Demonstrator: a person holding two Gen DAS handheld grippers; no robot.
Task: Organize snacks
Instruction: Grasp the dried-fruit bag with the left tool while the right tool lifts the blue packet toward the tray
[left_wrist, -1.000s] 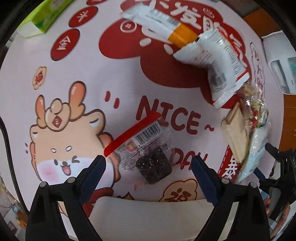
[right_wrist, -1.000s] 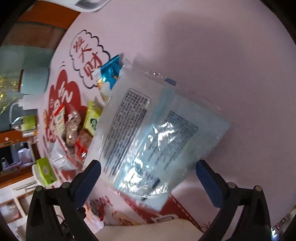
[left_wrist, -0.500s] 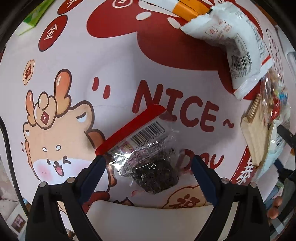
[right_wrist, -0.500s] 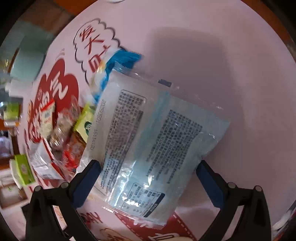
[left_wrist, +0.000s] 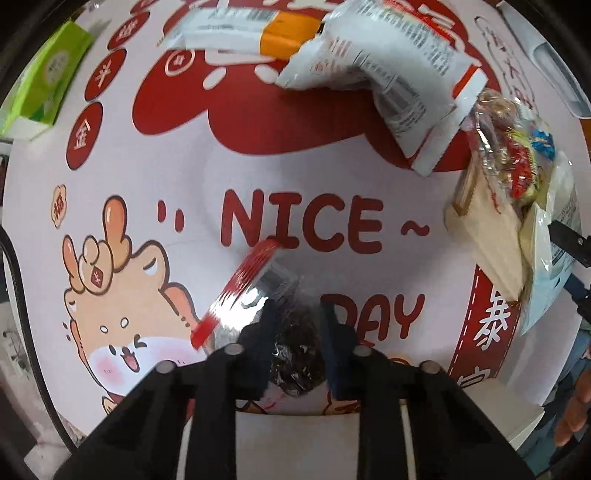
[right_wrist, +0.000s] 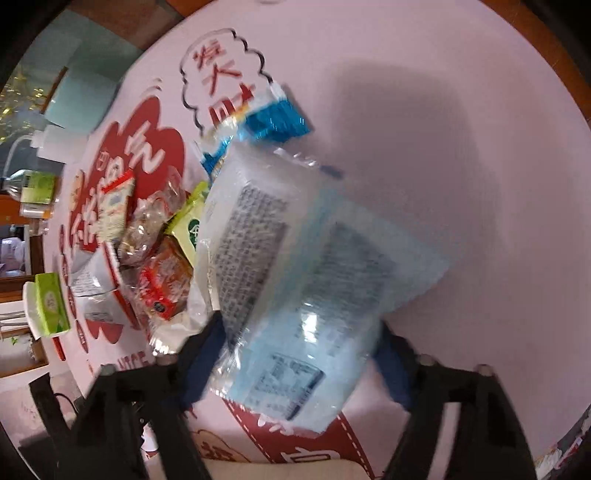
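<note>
In the left wrist view my left gripper (left_wrist: 299, 321) is shut on a clear packet with a red strip (left_wrist: 251, 280) and a dark snack inside, tilted just above the pink cartoon mat (left_wrist: 147, 177). In the right wrist view a light blue packet (right_wrist: 317, 266) with printed text lies between the fingers of my right gripper (right_wrist: 299, 350). Its jaws are closing and the blue pads touch the packet's two edges, which bulge upward. The same packet (left_wrist: 546, 280) shows at the right edge of the left wrist view.
A heap of mixed snack packets (right_wrist: 155, 266) lies left of the blue packet, and a blue foil wrapper (right_wrist: 277, 118) lies behind it. Two white packets (left_wrist: 369, 62) and a heap of snacks (left_wrist: 509, 177) lie farther back. A green tissue box (left_wrist: 44, 85) stands at the left.
The left jaws went from wide apart to shut on the red-strip packet, which tipped up. The right jaws narrowed onto the blue packet, which buckled. Both hands shifted across the mat.
</note>
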